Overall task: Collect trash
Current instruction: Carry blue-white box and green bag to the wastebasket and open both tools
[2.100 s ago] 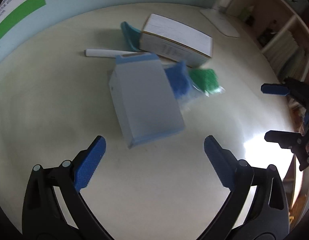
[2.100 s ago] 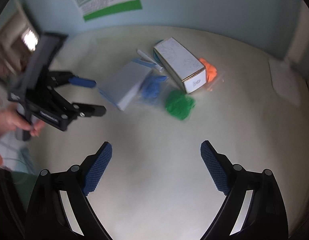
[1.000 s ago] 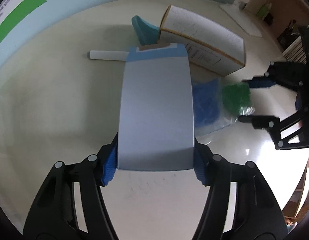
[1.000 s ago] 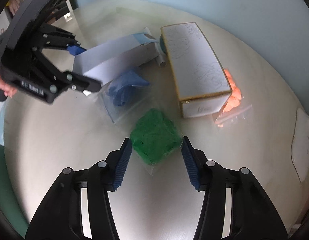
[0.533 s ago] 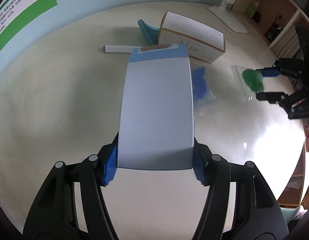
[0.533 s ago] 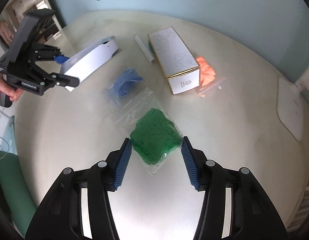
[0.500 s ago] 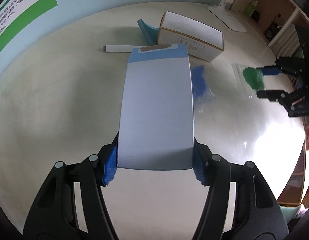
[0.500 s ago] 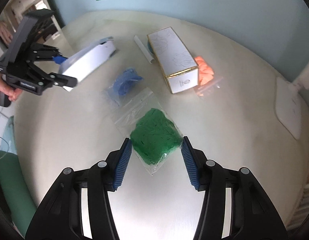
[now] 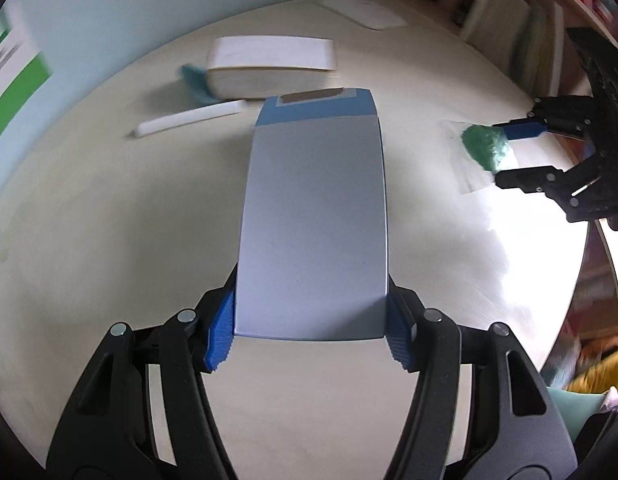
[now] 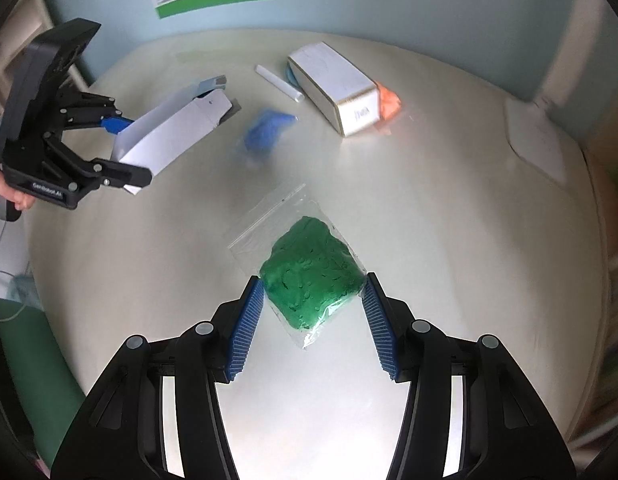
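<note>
My left gripper (image 9: 311, 332) is shut on a flat blue-and-grey carton (image 9: 313, 220) and holds it above the round table; the carton (image 10: 173, 128) and the left gripper (image 10: 121, 152) also show at the left of the right wrist view. My right gripper (image 10: 313, 316) is shut on a clear zip bag of green scraps (image 10: 311, 272), lifted off the table; the bag (image 9: 485, 148) and the right gripper (image 9: 517, 152) show at the right of the left wrist view.
On the cream table (image 10: 449, 220) lie a white box (image 10: 333, 80), a white tube (image 10: 279, 82), a bag of blue scraps (image 10: 265, 130), an orange bag (image 10: 389, 102) and a white flat pad (image 10: 537, 140). Shelves (image 9: 509, 32) stand beyond the table.
Both grippers have lifted and drawn back from the pile with their loads. The left gripper has swung, so the white box now lies straight ahead of it.
</note>
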A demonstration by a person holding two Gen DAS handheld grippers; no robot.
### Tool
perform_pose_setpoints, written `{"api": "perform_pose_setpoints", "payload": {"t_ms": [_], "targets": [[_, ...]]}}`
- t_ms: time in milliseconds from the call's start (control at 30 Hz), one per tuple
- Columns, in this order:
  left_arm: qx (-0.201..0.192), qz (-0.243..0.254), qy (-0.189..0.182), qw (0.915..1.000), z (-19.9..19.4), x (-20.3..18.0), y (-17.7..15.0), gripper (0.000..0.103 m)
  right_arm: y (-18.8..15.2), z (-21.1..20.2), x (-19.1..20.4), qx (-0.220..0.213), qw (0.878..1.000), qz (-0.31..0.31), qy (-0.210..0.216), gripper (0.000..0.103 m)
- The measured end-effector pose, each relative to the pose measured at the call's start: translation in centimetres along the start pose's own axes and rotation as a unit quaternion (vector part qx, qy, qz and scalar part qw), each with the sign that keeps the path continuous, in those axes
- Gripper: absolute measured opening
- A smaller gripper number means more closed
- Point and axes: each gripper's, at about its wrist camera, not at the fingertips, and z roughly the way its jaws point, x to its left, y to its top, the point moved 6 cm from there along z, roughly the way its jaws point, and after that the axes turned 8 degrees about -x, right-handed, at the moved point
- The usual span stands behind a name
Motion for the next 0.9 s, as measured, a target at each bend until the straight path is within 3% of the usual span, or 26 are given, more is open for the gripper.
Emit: {"api": "perform_pose_setpoints", "payload": {"t_ms": [200, 400, 700, 900], "targets": [[0.015, 0.109, -0.055, 0.9924, 0.9, -6.0, -0.5, 0.059, -5.8, -2.8, 0.6, -0.005, 0.995, 0.087, -0.051, 0.052], [0.036, 0.200, -0.114, 0.9725, 1.7, -13.0, -2.2, 0.059, -12.8, -6.6, 1.7, -0.012, 0.979, 0.175, -0.102, 0.052], [0.052, 0.309, -0.186, 0.9314, 1.2, -24.7, -5.0, 0.059, -24.7, -14.1, 3.7, -0.037, 0.938, 0.300, -0.172, 0.052], [0.074, 0.371, -0.229, 0.8969, 0.8, -34.1, -9.7, 0.059, -33.9, -19.1, 6.4, -0.043, 0.907, 0.368, -0.201, 0.052]]}}
